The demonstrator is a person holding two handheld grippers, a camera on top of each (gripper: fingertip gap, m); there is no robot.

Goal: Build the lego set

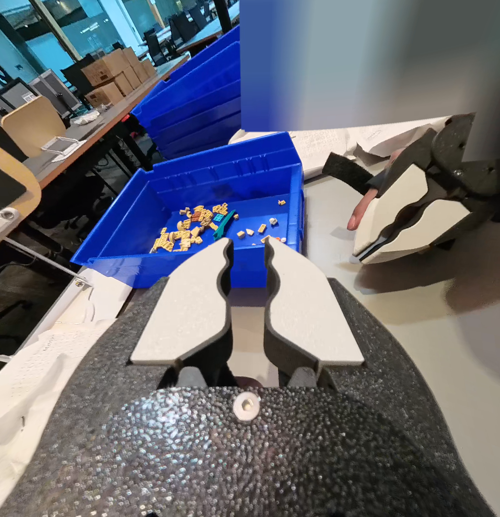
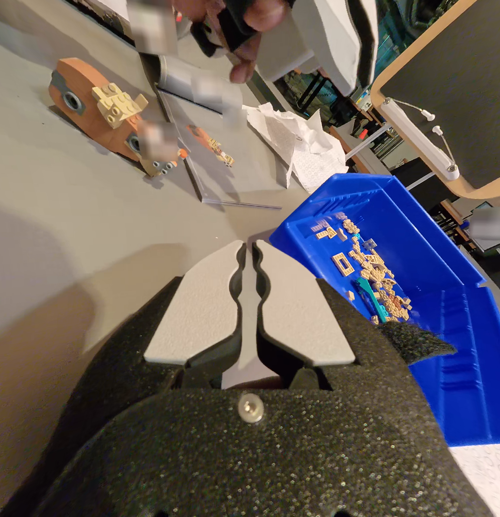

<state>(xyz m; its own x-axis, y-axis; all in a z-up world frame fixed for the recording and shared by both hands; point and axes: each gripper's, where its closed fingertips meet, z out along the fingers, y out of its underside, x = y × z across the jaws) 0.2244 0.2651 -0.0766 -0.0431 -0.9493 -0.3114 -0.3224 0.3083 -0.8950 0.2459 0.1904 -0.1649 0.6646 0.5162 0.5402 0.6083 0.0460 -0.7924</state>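
Left claw [image 1: 248, 242] hangs over the near wall of the bin [image 1: 187, 268], its two grey fingers [image 1: 193, 302] spread apart with nothing between them. Right claw [image 2: 249, 244] hovers low over bare tabletop [image 2: 103, 223] just beside the bin's [image 2: 467, 377] corner; its fingers [image 2: 209, 302] are nearly together, a thin gap left at the tips, and they hold nothing. In the left wrist view the right claw [image 1: 358, 258] shows at the right edge, tips close to the tabletop [image 1: 411, 363], with a person's fingertip [image 1: 355, 221] beside it.

Loose bricks [image 1: 187, 229], mostly tan, lie heaped on the bin floor, with a teal piece [image 1: 223, 223] among them and a few strays toward one side. In the right wrist view the same bricks [image 2: 374, 274] run along the bin floor.

A half-built model [image 2: 98, 112], brown with tan bricks on top and grey round holes in its side, sits on the tabletop toward the far left, well apart from the bin. An open booklet [image 2: 215, 156] lies just beside it, and crumpled white paper [image 2: 299, 140] lies between booklet and bin. More blue bins [image 1: 198, 92] are stacked beyond the bin.
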